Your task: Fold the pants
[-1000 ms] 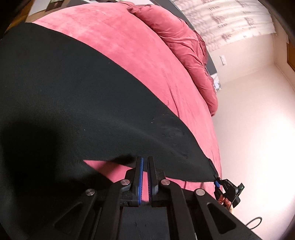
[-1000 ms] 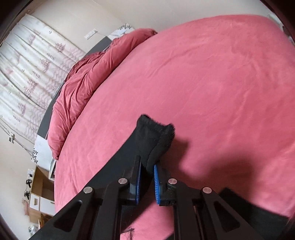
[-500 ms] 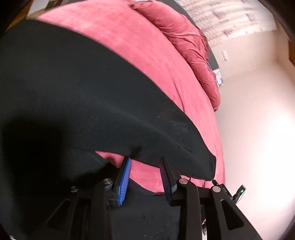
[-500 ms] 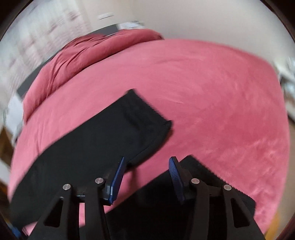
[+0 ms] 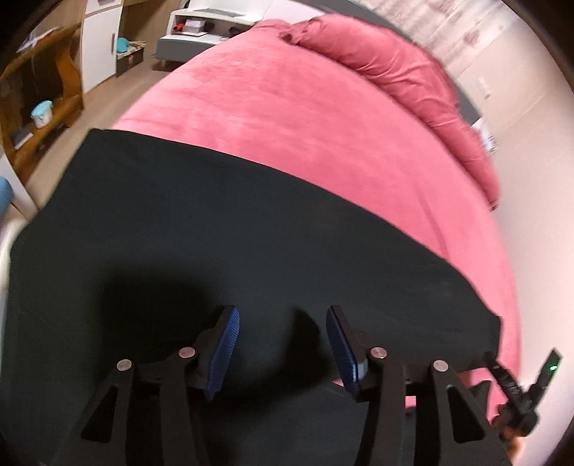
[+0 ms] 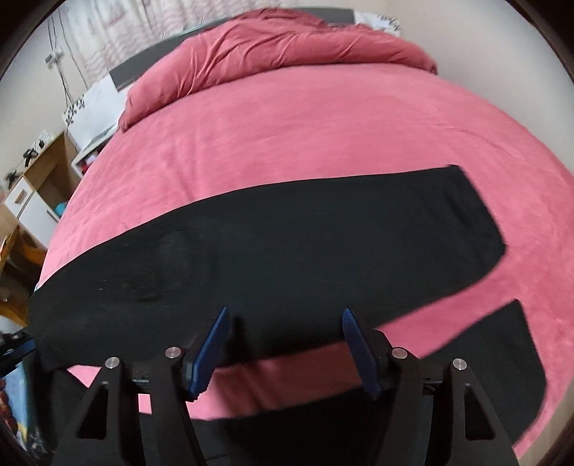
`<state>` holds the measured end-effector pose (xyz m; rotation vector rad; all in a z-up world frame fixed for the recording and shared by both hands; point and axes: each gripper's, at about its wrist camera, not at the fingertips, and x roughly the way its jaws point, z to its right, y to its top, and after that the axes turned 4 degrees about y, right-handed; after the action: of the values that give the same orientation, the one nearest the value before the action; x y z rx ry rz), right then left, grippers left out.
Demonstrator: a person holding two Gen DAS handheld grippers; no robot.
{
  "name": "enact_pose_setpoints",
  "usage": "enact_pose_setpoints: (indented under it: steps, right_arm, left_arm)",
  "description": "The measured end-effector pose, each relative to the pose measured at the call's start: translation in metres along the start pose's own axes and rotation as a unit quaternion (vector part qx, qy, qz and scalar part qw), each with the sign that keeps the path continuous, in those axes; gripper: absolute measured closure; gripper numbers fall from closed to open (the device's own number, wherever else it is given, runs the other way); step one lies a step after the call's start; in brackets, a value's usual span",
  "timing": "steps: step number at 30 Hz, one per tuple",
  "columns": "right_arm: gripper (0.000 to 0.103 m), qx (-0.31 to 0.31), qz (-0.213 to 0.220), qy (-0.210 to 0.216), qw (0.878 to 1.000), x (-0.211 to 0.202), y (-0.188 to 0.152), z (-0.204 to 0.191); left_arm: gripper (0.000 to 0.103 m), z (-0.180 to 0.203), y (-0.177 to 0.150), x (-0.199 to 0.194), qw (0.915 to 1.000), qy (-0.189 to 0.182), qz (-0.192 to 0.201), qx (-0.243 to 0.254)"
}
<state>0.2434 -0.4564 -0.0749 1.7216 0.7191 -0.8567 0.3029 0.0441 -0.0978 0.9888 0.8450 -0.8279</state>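
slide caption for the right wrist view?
Right gripper open above black pants spread flat on a pink bedspread, legs apart.

The left gripper [image 5: 281, 344] hangs over the black pants [image 5: 222, 251], its jaws apart after just opening, blue pads [image 5: 224, 349] clear of the cloth and nothing pinched between them. The pants lie flat across the near part of the bed [image 5: 305, 118], one straight edge running from the bed's left edge toward its right edge, where a squared end stops just short. A rumpled red duvet [image 5: 405, 82] is heaped along the far right side. Beyond the bed's left edge stand wooden shelves [image 5: 43, 104] and a low white unit [image 5: 204, 32]. The other gripper [image 5: 523, 394] shows at the near right corner.
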Motion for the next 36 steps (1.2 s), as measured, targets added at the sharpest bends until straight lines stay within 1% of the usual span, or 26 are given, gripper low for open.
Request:
enact_pose_setpoints:
  steps: [1, 2, 4, 5, 6, 8, 10, 12, 14, 17, 19, 21, 23, 24, 25, 26, 27, 28, 29, 30, 31, 32, 33, 34, 35, 36]
  right_arm:
    - [0.036, 0.002, -0.01, -0.005, 1.0, 0.004, 0.007, -0.008]
    - [0.036, 0.003, -0.014, -0.008, 1.0, 0.009, 0.015, -0.015]
    - [0.035, 0.003, -0.022, -0.012, 1.0, 0.018, 0.035, -0.027]
    - [0.033, 0.001, -0.029, -0.013, 1.0, 0.024, 0.044, -0.033]
    - [0.032, 0.001, -0.035, -0.013, 0.999, 0.029, 0.05, -0.039]
    - [0.032, 0.018, -0.052, -0.01, 0.998, 0.043, 0.067, -0.049]
    - [0.032, 0.042, -0.073, -0.006, 0.996, 0.062, 0.085, -0.059]
    - [0.032, 0.065, -0.082, -0.012, 0.994, 0.081, 0.099, -0.071]
    - [0.032, 0.092, -0.091, -0.019, 0.991, 0.096, 0.106, -0.074]
    - [0.032, 0.134, -0.107, -0.03, 0.985, 0.117, 0.112, -0.076]
    - [0.028, 0.142, -0.107, -0.044, 0.983, 0.125, 0.113, -0.078]
    - [0.016, 0.141, -0.101, -0.053, 0.983, 0.133, 0.113, -0.084]
    - [0.013, 0.135, -0.103, -0.066, 0.983, 0.139, 0.112, -0.091]
    - [0.011, 0.129, -0.105, -0.074, 0.983, 0.143, 0.112, -0.094]
    - [0.01, 0.118, -0.107, -0.088, 0.983, 0.147, 0.111, -0.1]
    - [0.01, 0.112, -0.107, -0.097, 0.983, 0.149, 0.11, -0.104]
    - [0.011, 0.108, -0.105, -0.105, 0.983, 0.15, 0.108, -0.106]
    - [0.011, 0.105, -0.1, -0.112, 0.983, 0.15, 0.106, -0.109]
    - [0.015, 0.101, -0.096, -0.113, 0.984, 0.15, 0.104, -0.111]
    - [0.021, 0.096, -0.092, -0.112, 0.985, 0.15, 0.102, -0.113]
    - [0.025, 0.088, -0.087, -0.11, 0.986, 0.148, 0.1, -0.115]
    - [0.038, 0.074, -0.078, -0.106, 0.989, 0.145, 0.097, -0.118]
    - [0.054, 0.066, -0.074, -0.103, 0.99, 0.143, 0.095, -0.12]
    - [0.063, 0.054, -0.068, -0.098, 0.991, 0.14, 0.093, -0.121]
    - [0.079, 0.039, -0.062, -0.093, 0.993, 0.138, 0.09, -0.123]
    - [0.085, 0.033, -0.06, -0.088, 0.994, 0.137, 0.088, -0.125]
  left_arm:
    - [0.051, -0.004, 0.007, 0.002, 0.9999, 0.007, -0.007, -0.007]
    - [0.051, -0.011, 0.017, 0.006, 0.9996, 0.006, -0.016, -0.025]
    - [0.051, -0.024, 0.03, 0.009, 0.9982, -0.011, -0.027, -0.053]
    - [0.051, -0.028, 0.038, 0.013, 0.9974, -0.016, -0.03, -0.064]
    - [0.051, -0.031, 0.049, 0.017, 0.9969, -0.013, -0.035, -0.069]
    - [0.051, -0.037, 0.064, 0.027, 0.9947, -0.006, -0.053, -0.088]
    - [0.051, -0.038, 0.076, 0.037, 0.9921, -0.014, -0.066, -0.105]
    - [0.051, -0.034, 0.087, 0.043, 0.9917, -0.003, -0.059, -0.114]
    - [0.051, -0.029, 0.097, 0.051, 0.992, 0.03, -0.052, -0.111]
    - [0.051, -0.024, 0.108, 0.068, 0.9907, 0.045, -0.063, -0.111]
    - [0.051, -0.021, 0.113, 0.076, 0.9906, 0.069, -0.06, -0.102]
    - [0.051, -0.018, 0.116, 0.08, 0.9911, 0.084, -0.05, -0.09]
    - [0.05, -0.018, 0.116, 0.083, 0.9908, 0.092, -0.044, -0.089]
    - [0.048, -0.021, 0.114, 0.085, 0.9906, 0.093, -0.041, -0.091]
    - [0.043, -0.023, 0.112, 0.087, 0.9907, 0.092, -0.038, -0.093]
    - [0.04, -0.021, 0.109, 0.088, 0.9913, 0.09, -0.033, -0.089]
    - [0.035, -0.016, 0.106, 0.089, 0.9918, 0.097, -0.032, -0.076]
    - [0.032, -0.01, 0.102, 0.091, 0.9916, 0.11, -0.035, -0.057]
    - [0.032, -0.003, 0.1, 0.093, 0.9905, 0.128, -0.039, -0.032]
    - [0.032, 0.001, 0.098, 0.092, 0.9894, 0.138, -0.042, -0.011]
    - [0.034, 0.0, 0.095, 0.091, 0.9894, 0.139, -0.041, -0.006]
    - [0.036, -0.004, 0.093, 0.089, 0.9903, 0.133, -0.04, -0.013]
    - [0.043, -0.007, 0.091, 0.087, 0.9909, 0.127, -0.036, -0.023]
    - [0.052, -0.01, 0.093, 0.087, 0.9912, 0.125, -0.032, -0.031]
    - [0.059, -0.015, 0.09, 0.084, 0.9913, 0.124, -0.026, -0.034]
    - [0.067, -0.022, 0.085, 0.081, 0.9921, 0.119, -0.022, -0.033]
